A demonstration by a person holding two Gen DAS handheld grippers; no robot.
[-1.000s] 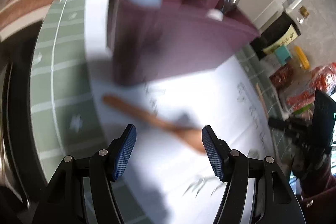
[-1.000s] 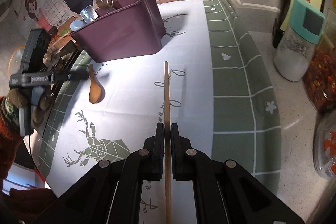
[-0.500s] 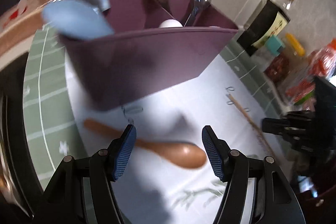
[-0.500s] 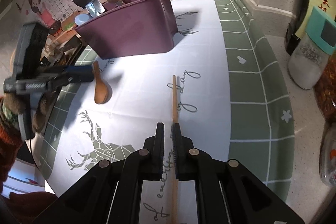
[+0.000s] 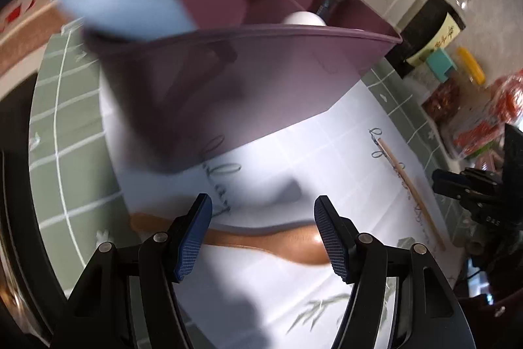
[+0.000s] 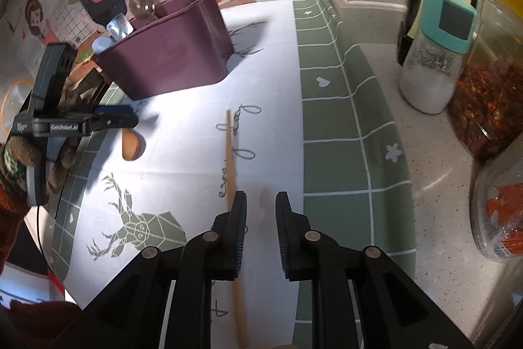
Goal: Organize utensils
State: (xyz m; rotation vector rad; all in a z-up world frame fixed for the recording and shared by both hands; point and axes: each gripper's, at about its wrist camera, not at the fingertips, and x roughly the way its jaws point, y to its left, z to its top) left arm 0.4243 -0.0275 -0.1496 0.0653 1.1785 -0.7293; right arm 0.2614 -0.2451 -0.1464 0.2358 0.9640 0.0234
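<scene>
A: Left wrist view, read from left to right with the purple caddy [image 5: 248, 77] as landmark. What does the left gripper [image 5: 263, 231] show?

B: Its jaws stand wide and released, straddling the wooden spoon [image 5: 268, 242], which lies flat on the desk [image 5: 327, 159] just in front of the caddy. The handle runs left, the bowl right. Neither pad touches it.

A: And right of the caddy?

B: A chopstick [image 5: 408, 185] lies on the mat, well apart from the spoon. The right gripper [image 6: 260, 218] is over its near end, jaws opening; in the right wrist view the stick sits against the left pad, while the right pad stands clear, so it is not clamped.

A: Where do the utensils belong?

B: Presumably in the caddy, where spoons and a blue scoop [image 5: 124, 8] already stand upright in its compartments.

A: How should the step in hand be done well?

B: Likely the spoon comes next. Lower the left gripper until the pads flank the narrow neck, close squarely across it, lift level, then tip the handle down into a free compartment. A grip on the rounded bowl could slip.
</scene>
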